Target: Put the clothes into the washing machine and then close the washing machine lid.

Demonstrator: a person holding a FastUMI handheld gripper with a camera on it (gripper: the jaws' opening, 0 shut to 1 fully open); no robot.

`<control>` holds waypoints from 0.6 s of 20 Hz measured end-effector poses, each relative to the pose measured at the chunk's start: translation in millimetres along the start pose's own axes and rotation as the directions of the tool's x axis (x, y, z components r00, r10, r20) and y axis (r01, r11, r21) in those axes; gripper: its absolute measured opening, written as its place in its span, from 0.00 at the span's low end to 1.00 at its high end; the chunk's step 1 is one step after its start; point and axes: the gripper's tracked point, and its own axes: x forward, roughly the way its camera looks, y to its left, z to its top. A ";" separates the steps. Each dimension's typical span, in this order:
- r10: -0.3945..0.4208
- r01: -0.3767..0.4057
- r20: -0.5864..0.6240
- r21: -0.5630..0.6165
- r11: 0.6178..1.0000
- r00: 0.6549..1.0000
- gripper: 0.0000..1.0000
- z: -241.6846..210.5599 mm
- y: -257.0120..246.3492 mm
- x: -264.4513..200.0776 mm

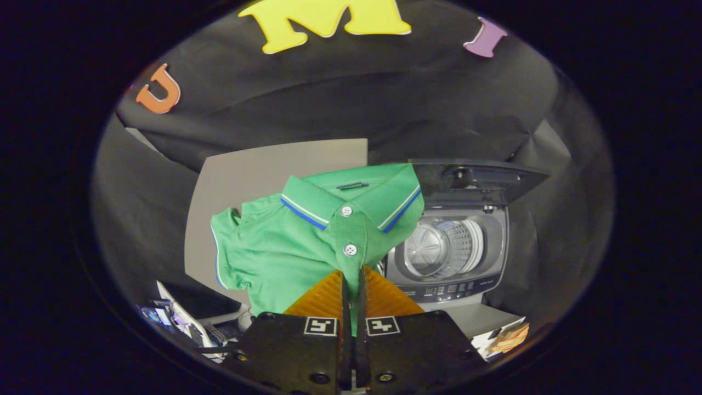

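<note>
The tongs (354, 274) are clamped on the front placket of a green polo shirt (285, 247), both fingers pressing the cloth just below its lower button. The shirt hangs lifted ahead of the tongs, collar up. Beyond it and to the right stands the washing machine (455, 258), its lid (471, 178) raised and its drum (441, 247) open.

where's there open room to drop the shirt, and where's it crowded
The washer drum is open and looks empty under the raised lid, right of the green shirt. The grey board behind the shirt is bare. Clutter crowds the low corner left of the gripper, whose jaws pinch the shirt.
</note>
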 end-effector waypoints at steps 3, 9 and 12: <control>-0.037 0.037 0.026 0.003 0.999 0.999 0.06 -6.3 -21.8 -12.7; -0.158 0.158 0.112 0.002 0.987 0.981 0.07 -24.4 -61.7 -49.5; -0.187 0.182 0.117 0.052 0.982 0.975 0.07 -43.6 -74.1 -63.2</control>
